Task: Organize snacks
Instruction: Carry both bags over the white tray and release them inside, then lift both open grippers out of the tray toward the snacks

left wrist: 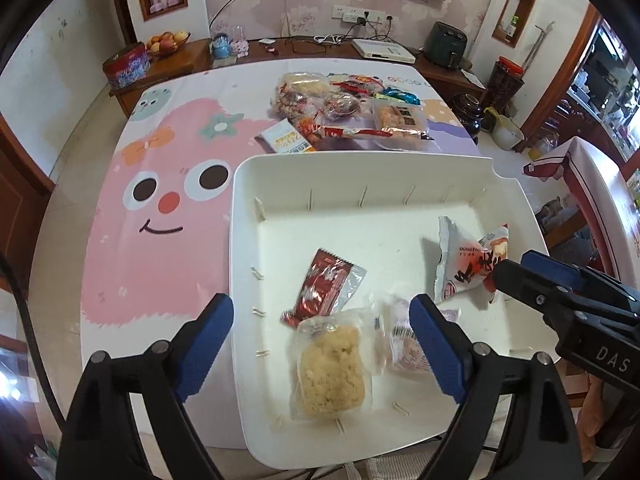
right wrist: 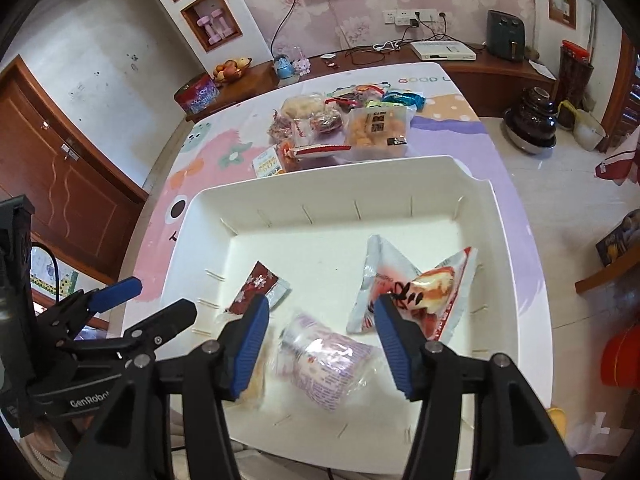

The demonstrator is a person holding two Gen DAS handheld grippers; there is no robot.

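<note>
Tilted steeply down over the white bin (left wrist: pixel 248 184), the left gripper (left wrist: pixel 322 344) hangs with jaws spread wide; a clear-wrapped pale rice cake (left wrist: pixel 332 376) lies loose between them, clear of both pads. To its right, the right gripper (right wrist: pixel 320 344) stands open over a blurred purple-printed packet (right wrist: pixel 324 364). Beyond both, bare bin floor reaches the far wall.

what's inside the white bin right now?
White bin holds four packets: a dark red one, a clear-wrapped crumbly cake, a blurred purple-printed one and a red-and-white one. Anything beneath them is hidden.
</note>
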